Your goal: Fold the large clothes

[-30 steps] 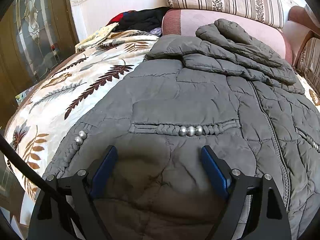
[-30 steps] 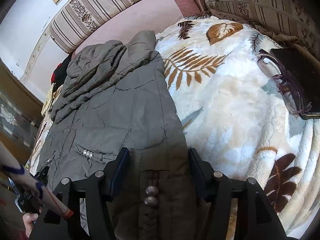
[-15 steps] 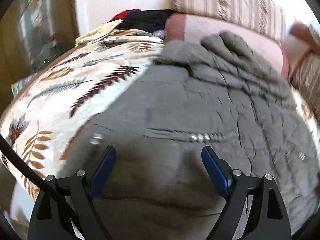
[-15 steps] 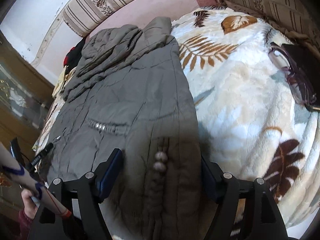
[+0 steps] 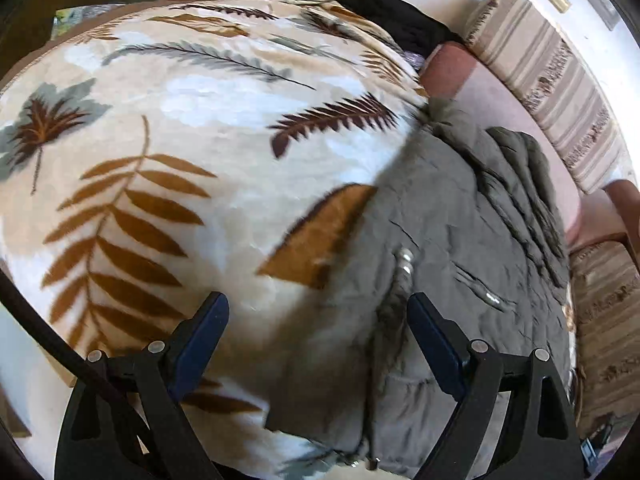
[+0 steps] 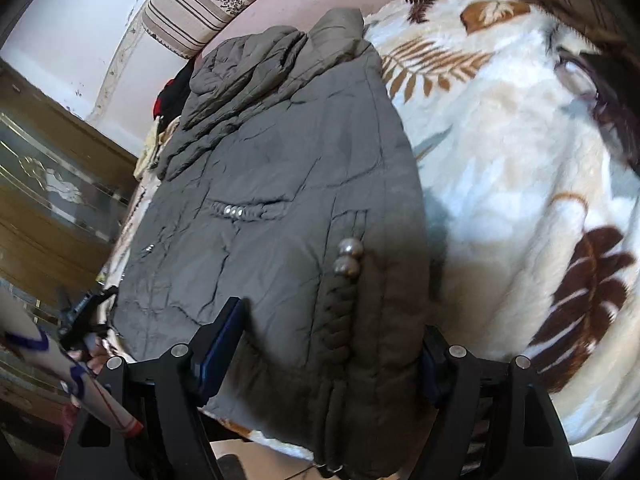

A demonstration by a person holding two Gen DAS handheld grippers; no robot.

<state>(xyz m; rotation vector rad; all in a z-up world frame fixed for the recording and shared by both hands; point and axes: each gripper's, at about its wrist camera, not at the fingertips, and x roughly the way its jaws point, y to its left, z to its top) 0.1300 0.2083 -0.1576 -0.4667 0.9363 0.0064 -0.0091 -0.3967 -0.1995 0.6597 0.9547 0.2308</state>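
A grey quilted jacket [image 5: 460, 240] lies flat on a leaf-print blanket [image 5: 160, 120], its hood bunched at the far end. My left gripper [image 5: 316, 332] stands open over the jacket's left hem edge, half above blanket, with nothing pinched. In the right wrist view the jacket [image 6: 280, 160] fills the middle. Its right hem corner, with a braided trim and two pearl beads [image 6: 348, 258], lies between the fingers of my right gripper [image 6: 328, 344]. Those jaws are closing but still wide. The right finger is partly hidden behind the fabric.
Eyeglasses [image 6: 580, 76] rest on the blanket [image 6: 500, 160] at the far right. Dark and red clothes [image 5: 400, 20] are piled at the blanket's far end. A striped cushion [image 5: 552, 72] tops the pink sofa back [image 5: 500, 100]. A person's hand [image 6: 92, 360] shows at lower left.
My left gripper has swung left and rolled, from over the jacket's middle to its left edge. My right gripper has turned a little over the hem corner, its jaws wider than a second ago.
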